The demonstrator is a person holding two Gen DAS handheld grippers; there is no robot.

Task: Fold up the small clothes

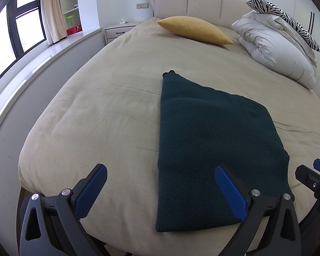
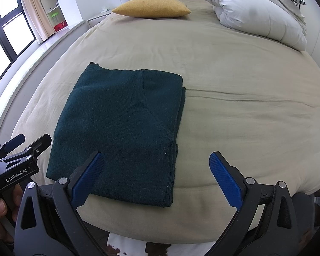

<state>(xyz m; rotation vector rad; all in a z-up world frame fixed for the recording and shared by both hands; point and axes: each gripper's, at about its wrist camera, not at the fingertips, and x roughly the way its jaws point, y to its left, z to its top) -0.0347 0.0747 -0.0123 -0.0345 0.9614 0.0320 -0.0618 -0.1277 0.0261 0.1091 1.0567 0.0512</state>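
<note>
**Both Grippers Open at the Near Edge of the Bed; Folded Sweater Lying Flat**

The left gripper (image 1: 161, 188) sits nearest the left wrist camera, jaws spread wide, holding nothing. Its right finger (image 1: 230, 194) overlaps the near part of the dark green sweater (image 1: 213, 149) in the view; contact cannot be confirmed. Its left finger (image 1: 91, 189) is over bare bedcover.

The right gripper (image 2: 155, 176) is likewise spread wide and empty. Its left finger (image 2: 87, 177) overlaps the sweater's (image 2: 121, 123) near edge; its right finger (image 2: 224, 177) is over the beige bedcover (image 2: 245, 117).

The sweater lies flat on the bed, folded into a rough rectangle, close to the near edge. Layered edges show along its right side. A small point of fabric projects at its far left corner.

At the far end of the bed, a yellow pillow (image 1: 194, 31) lies near the padded headboard (image 1: 202, 2). To the far right, a bundled white duvet (image 1: 275, 49) carries a zebra-print pillow (image 1: 285, 17). A window (image 1: 21, 27) and shelving (image 1: 69, 6) stand to the far left.
</note>
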